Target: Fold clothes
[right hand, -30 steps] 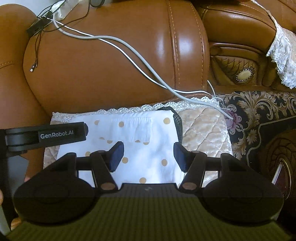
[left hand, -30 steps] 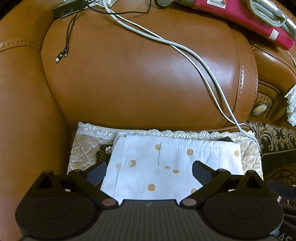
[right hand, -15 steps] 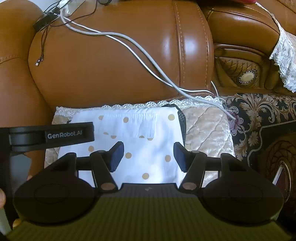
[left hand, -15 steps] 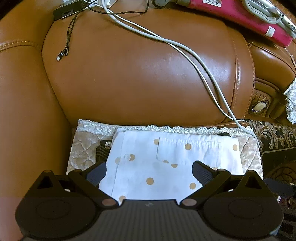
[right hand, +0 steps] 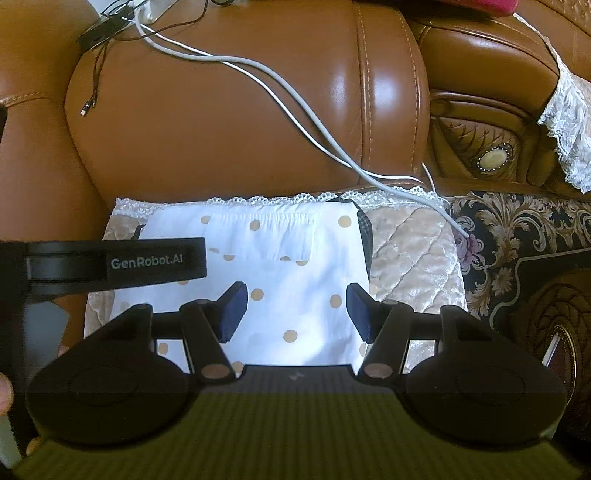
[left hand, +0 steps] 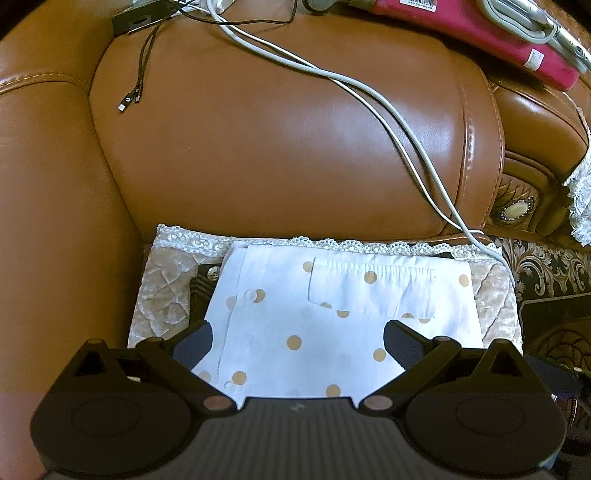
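Note:
A folded white garment with tan polka dots (left hand: 332, 314) lies flat on a beige quilted seat pad (left hand: 162, 291) on the brown leather sofa; it also shows in the right wrist view (right hand: 295, 266). A dark checked garment (left hand: 201, 284) peeks out under it, also visible in the right wrist view (right hand: 365, 232). My left gripper (left hand: 297, 339) is open and empty, above the garment's near part. My right gripper (right hand: 293, 312) is open and empty, above the garment's near right part. The left gripper's body (right hand: 110, 262) shows at the left of the right wrist view.
White cables (left hand: 369, 92) run down the sofa backrest (left hand: 277, 147) to the pad's right edge. Black cables and a black adapter (left hand: 136, 22) hang at the top left. A red pouch (left hand: 480, 33) lies on top. A dark patterned cloth (right hand: 517, 229) lies to the right.
Both grippers have drawn back and risen a little, so more of the garment shows in both views. Both stay open. The garment has not moved.

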A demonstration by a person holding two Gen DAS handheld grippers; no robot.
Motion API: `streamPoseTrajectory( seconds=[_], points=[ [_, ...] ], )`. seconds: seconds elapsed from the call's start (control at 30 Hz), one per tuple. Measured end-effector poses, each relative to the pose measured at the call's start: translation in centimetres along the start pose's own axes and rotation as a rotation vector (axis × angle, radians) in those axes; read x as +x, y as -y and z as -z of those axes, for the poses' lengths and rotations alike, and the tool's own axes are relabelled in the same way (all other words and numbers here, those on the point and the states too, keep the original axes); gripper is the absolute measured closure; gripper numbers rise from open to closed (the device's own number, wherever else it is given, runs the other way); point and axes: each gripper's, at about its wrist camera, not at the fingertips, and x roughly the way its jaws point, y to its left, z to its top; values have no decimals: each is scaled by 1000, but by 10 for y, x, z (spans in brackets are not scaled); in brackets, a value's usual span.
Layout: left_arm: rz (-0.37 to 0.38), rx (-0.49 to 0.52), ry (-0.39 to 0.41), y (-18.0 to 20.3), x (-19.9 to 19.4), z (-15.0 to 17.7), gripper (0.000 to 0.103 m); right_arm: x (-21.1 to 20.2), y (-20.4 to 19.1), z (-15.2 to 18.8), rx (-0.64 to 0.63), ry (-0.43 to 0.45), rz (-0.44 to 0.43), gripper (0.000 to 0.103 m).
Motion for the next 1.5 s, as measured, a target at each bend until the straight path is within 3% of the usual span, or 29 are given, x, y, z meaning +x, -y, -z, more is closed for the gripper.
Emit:
streamPoseTrajectory(
  seconds=[0.43,0.73,1.5],
  points=[
    [-28,-11,26,0,-8,14,2,-7,-1,21,-7,36,-9,36],
    [-3,-28,21,-1,-8,27,1,-12,-1,32,-13,60,-5,36],
    [-47,6,14,1,-9,66,1,-13,-8,70,-12,59,-19,36]
  ],
)
